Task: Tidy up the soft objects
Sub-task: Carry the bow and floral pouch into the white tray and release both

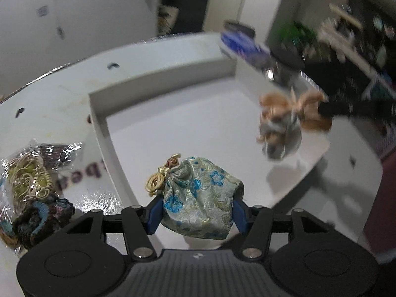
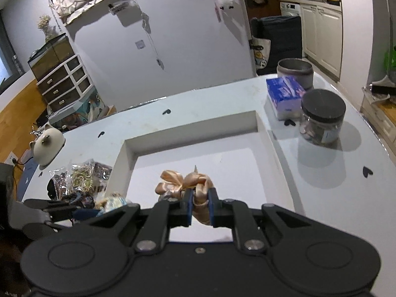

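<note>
White walls and a doorway to a kitchen lie behind a pale table (image 2: 222, 104) marked with small dark heart shapes.

Tray: a shallow white tray (image 2: 195, 127) takes up the middle of the table, rim raised on all visible sides, floor bare.

Right of tray, right wrist view: dark-lidded clear jar (image 2: 321, 121), blue tissue box (image 2: 284, 96) just behind it, grey round tin (image 2: 294, 73) at the far edge. All stand outside the rim.

Left of tray: crinkled clear plastic bag (image 1: 32, 170) with cord and yarn inside, touching a dark crocheted piece (image 1: 42, 220). White rounded ornament (image 2: 48, 146) at the table's left edge.

Left hand-held gripper (image 1: 198, 212): blue pads clenched on both sides of a brocade pouch (image 1: 200, 198), pale silver-green with blue flowers, gold drawstring cord (image 1: 158, 180) at its neck. Pouch hangs over the near part of the tray floor; whether it touches, I cannot tell.

Right hand-held gripper (image 2: 200, 205): clamped tight on a peach satin ribbon bow (image 2: 185, 182). Left wrist view shows the bow tied to a small grey pouch (image 1: 284, 136), blurred, dangling above the tray's right side with its shadow below on the table.

Nothing stands between either pouch and the tray floor.
</note>
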The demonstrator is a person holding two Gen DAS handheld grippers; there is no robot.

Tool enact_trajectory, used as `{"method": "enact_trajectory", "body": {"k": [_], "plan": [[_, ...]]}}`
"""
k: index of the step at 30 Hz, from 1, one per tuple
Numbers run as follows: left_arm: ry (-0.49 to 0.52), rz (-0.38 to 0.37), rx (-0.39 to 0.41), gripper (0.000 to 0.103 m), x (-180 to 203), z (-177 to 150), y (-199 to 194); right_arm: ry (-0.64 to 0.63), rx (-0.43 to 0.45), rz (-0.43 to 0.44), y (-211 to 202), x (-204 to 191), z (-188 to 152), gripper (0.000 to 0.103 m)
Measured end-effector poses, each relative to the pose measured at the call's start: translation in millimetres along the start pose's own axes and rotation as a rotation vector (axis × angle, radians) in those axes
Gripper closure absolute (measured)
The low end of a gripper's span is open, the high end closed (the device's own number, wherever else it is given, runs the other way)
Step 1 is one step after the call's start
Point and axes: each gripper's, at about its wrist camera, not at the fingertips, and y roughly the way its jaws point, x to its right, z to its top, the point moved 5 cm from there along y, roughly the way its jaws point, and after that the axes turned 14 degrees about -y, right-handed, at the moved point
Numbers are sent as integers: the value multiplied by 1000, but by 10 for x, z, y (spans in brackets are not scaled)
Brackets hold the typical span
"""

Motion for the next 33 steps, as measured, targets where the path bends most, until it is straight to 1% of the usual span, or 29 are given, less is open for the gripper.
{"method": "enact_trajectory", "body": {"k": [3, 8, 11, 12, 14, 15, 18, 19, 23, 26, 27, 29, 31, 33], "plan": [[55, 10, -50, 46, -65, -45, 101, 2, -14, 2, 83, -25, 1, 90], [123, 20, -128, 45, -167, -33, 262, 10, -48, 5, 265, -111, 3, 90], [167, 0, -150, 45, -187, -27, 295, 11, -65, 7, 374, -171, 18, 90], [174, -7, -156, 43, -190, -26, 293, 11, -69, 8, 414, -200, 28, 90], [180, -15, -161, 43, -202, -25, 283, 13, -76, 8, 485, -250, 45, 90], [184, -20, -161, 40, -212, -26, 276, 16, -80, 8, 527, -280, 57, 90], [171, -46, -149, 26, -215, -19, 231, 17, -89, 6, 626, -355, 81, 90], [160, -57, -140, 25, -216, -10, 202, 16, -93, 5, 664, -385, 88, 90], [134, -86, -80, 25, -184, 76, 39, 21, -109, -7, 778, -460, 76, 90], [102, -110, -36, 29, -149, 176, -44, 33, -118, -15, 819, -487, 55, 90], [94, -110, -29, 33, -137, 205, -44, 39, -121, -19, 834, -492, 46, 90], [92, -97, -31, 38, -106, 227, -2, 56, -124, -24, 867, -494, 40, 90], [96, -79, -54, 44, -94, 218, 74, 81, -125, -27, 931, -501, 33, 90], [106, -65, -80, 45, -82, 186, 131, 87, -140, -38, 1005, -525, -2, 90]]}}
